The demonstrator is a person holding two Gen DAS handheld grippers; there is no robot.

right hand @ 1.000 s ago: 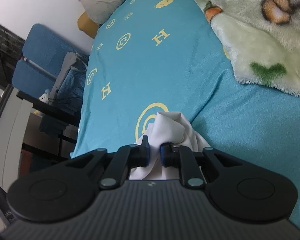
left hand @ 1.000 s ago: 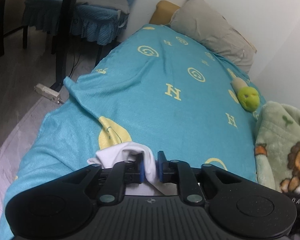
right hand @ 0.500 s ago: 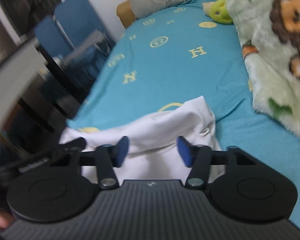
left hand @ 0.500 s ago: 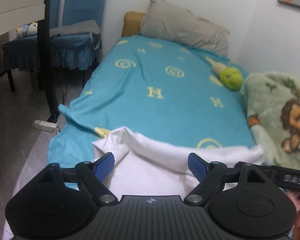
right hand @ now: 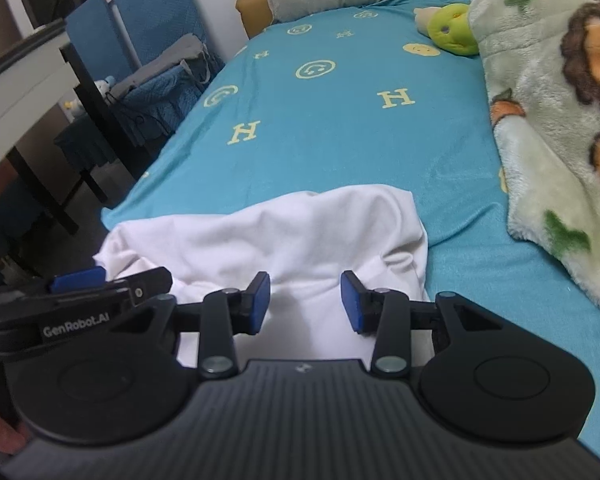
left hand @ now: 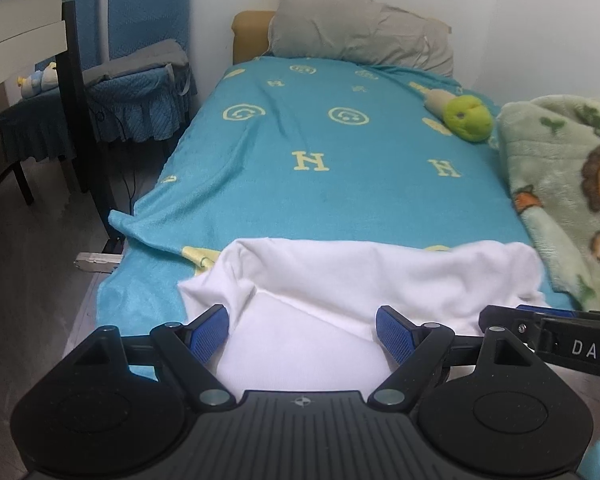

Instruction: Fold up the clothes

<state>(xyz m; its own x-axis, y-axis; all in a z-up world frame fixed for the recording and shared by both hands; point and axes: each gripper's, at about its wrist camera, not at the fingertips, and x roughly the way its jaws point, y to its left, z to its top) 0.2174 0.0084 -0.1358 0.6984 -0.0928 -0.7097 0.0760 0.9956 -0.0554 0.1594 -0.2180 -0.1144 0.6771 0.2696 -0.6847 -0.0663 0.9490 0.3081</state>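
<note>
The white cotton garment [left hand: 340, 280] lies doubled over at the foot of the turquoise patterned bed [left hand: 340, 184], both the left gripper [left hand: 302, 330] and right gripper [right hand: 305, 302] spread wide and empty above it, so any further fold wants corners pinched evenly.

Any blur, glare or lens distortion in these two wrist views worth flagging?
Left wrist view: sharp, strong fisheye bending at the edges, and the white garment is nearly blown out, its folds faint. Right wrist view: smeared at the left edge around the desk, centre crisp, and the lion blanket looks soft. No hard glare in either.
</note>
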